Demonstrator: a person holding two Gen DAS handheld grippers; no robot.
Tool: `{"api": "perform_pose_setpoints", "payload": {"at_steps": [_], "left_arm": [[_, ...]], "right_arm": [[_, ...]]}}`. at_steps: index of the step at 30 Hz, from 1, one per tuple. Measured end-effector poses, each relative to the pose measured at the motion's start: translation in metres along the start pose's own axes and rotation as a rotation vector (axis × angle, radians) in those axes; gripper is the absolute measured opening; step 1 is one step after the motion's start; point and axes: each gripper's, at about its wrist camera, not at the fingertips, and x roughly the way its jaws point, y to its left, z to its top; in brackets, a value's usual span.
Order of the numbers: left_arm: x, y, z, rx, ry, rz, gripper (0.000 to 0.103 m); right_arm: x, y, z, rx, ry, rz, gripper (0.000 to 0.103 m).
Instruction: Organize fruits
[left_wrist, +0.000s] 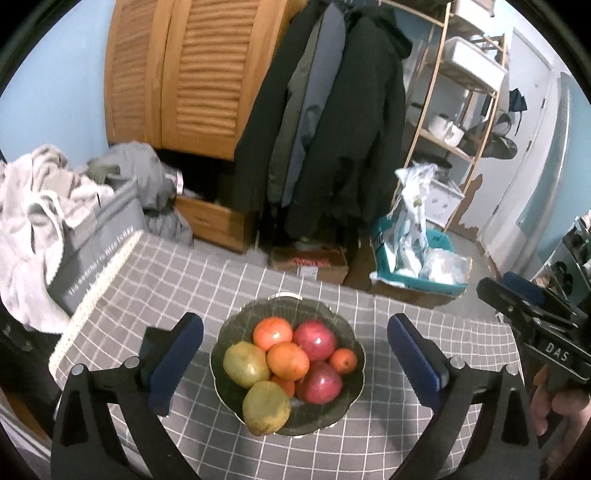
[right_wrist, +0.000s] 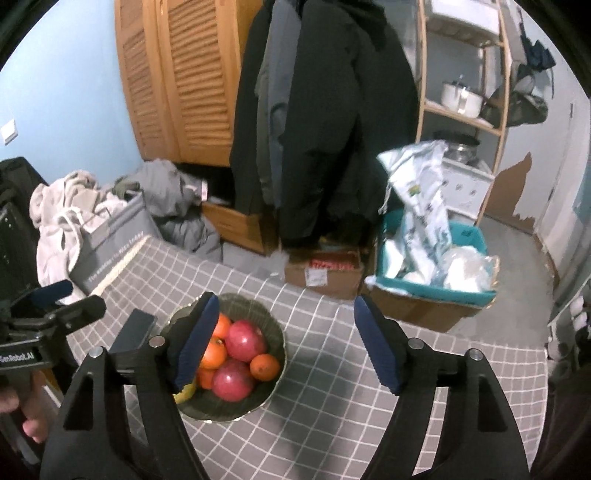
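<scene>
A dark scalloped bowl (left_wrist: 229, 325) stands on the grey checked tablecloth (left_wrist: 184, 280). It holds two red fruits (left_wrist: 314, 339), several oranges (left_wrist: 287, 361) and two yellow-green fruits (left_wrist: 245, 363). My left gripper (left_wrist: 294, 320) hangs above the bowl, open wide, with nothing between its blue pads (left_wrist: 177, 362). In the right wrist view the bowl (right_wrist: 273, 325) lies low and left, partly behind my left finger. My right gripper (right_wrist: 285, 299) is open and empty, over the cloth to the right of the bowl. Each gripper shows at the edge of the other's view, held by a hand.
A grey storage box (left_wrist: 99, 236) heaped with clothes stands against the table's left side. Beyond the far edge are a cardboard box (left_wrist: 310, 262), a teal bin of plastic bags (left_wrist: 417, 258), hanging dark coats (left_wrist: 332, 129), a louvred wardrobe (left_wrist: 177, 74) and a wooden shelf (left_wrist: 443, 140).
</scene>
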Motion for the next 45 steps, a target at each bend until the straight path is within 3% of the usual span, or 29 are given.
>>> {"api": "perform_pose_setpoints", "payload": {"at_steps": [14, 23, 45], "left_arm": [[-0.051, -0.041, 0.014, 0.101, -0.155, 0.030, 0.102], [-0.066, -0.052, 0.016, 0.117, -0.202, -0.002, 0.102], [-0.073, -0.070, 0.014, 0.159, -0.247, 0.006, 0.102]], "right_arm": [[-0.067, -0.009, 0.009, 0.001, -0.134, -0.087, 0.080], [-0.090, -0.017, 0.009, 0.012, -0.194, -0.129, 0.080], [-0.093, -0.026, 0.003, 0.021, -0.200, -0.143, 0.080]]}}
